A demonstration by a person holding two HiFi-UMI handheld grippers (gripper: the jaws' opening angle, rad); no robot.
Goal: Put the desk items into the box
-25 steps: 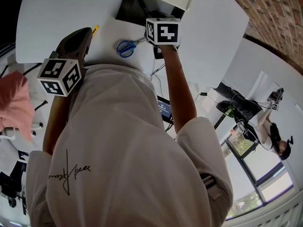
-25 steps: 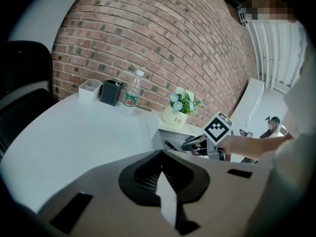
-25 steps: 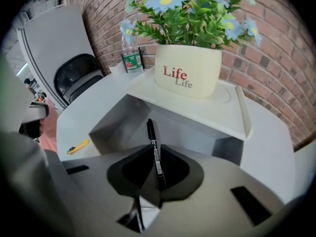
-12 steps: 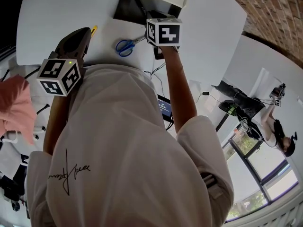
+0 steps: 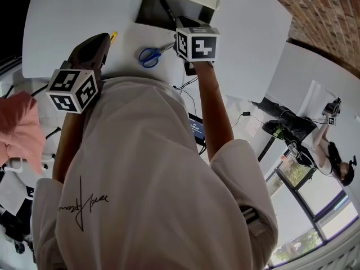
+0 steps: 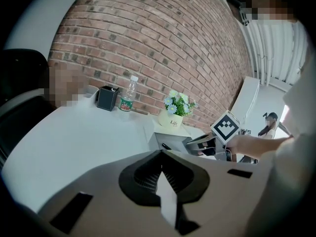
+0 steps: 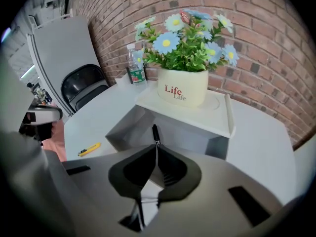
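A pen (image 7: 155, 133) is seen inside the box (image 7: 122, 127), lying along its floor. One item is therefore judged as stowed. The box stands at the far side of the table (image 5: 73, 16), with a flower pot (image 7: 181, 87) on its raised lid.

Two items are left on the table: the scissors (image 5: 149, 55), just in front of the box, and a yellow knife (image 5: 112, 36), further to the left and near the left tool. Roughly a third of the visible work is judged as complete.

The right tool (image 7: 156, 149) is held over the box opening on an extended arm and is pointed steeply down. Its jaws have just been closing and stand almost together. Nothing is seen between the pads. The near end of the pen shows just beyond the tips; contact with it cannot be confirmed.

The left tool (image 6: 160, 154) is held back at the near table edge and is angled slightly down across the table. Its jaws are closed at the tips and nothing is gripped.
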